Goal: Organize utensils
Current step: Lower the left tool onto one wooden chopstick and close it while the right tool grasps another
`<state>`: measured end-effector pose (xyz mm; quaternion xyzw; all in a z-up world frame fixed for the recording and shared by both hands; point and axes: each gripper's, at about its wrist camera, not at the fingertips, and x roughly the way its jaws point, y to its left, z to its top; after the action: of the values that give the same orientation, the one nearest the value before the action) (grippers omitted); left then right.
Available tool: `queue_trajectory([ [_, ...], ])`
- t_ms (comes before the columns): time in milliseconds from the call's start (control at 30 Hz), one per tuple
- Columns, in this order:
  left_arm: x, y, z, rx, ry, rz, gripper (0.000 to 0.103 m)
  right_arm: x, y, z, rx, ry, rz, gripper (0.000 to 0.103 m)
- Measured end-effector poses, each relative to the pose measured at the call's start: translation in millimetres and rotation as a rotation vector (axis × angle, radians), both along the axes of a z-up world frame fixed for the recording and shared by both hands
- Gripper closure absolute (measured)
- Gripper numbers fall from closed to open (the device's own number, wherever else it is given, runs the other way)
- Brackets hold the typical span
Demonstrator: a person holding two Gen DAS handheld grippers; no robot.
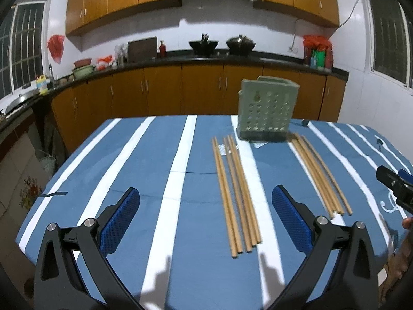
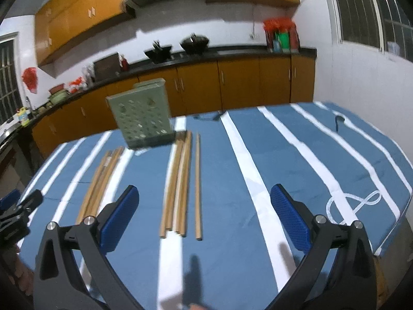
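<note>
Both hand-held grippers hang spread wide and empty above the near edge of the surface: the left hand-held gripper [image 1: 205, 219] has its blue pads well apart, and the right hand-held gripper [image 2: 204, 219] stands the same way, gripping nothing.

Ahead of them the wooden chopsticks lie in two loose bundles on the striped blue cloth [image 1: 144, 160]. The left bundle of chopsticks [image 1: 236, 193] sits just ahead of the left tool and a little toward its right finger; the right bundle of chopsticks [image 2: 178, 183] lies almost centred between the right tool's pads, with one single chopstick [image 2: 198, 186] apart on its outer side. Beyond both, near the far edge, stands the green perforated chopstick holder [image 1: 267, 109], upright, with the sticks' far tips reaching close to its base.

Nothing looks lifted yet, so I'd judge the step to be the first pick-up. To do it well, each tool should come down square across its bundle near the middle of the sticks' length, so they don't tip when raised, and pinch low against the cloth so none rolls free. The stray stick is best gathered separately or nudged in first. Afterwards the sticks need turning upright before going into the holder's open top, which these views don't show clearly.
</note>
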<state>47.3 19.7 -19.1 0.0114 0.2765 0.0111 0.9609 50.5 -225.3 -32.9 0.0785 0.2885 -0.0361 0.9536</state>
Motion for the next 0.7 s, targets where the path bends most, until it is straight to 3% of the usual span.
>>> queue_trajectory([
  [100,16,5,-7,0.035,0.037,0.014,0.008,23,-4,-10,-0.005,0.064,-0.001,0.022],
  [167,26,7,-12,0.040,0.073,0.007,0.022,37,-5,-16,-0.002,0.100,0.011,0.033],
  [333,53,14,-29,-0.014,0.193,-0.018,0.043,73,1,-35,0.011,0.203,0.052,0.062],
  [567,74,15,-44,-0.073,0.279,-0.067,0.067,107,9,-59,-0.002,0.324,0.086,0.072],
  [700,80,12,-49,-0.092,0.309,-0.092,0.074,110,12,-61,-0.039,0.322,0.091,0.082],
])
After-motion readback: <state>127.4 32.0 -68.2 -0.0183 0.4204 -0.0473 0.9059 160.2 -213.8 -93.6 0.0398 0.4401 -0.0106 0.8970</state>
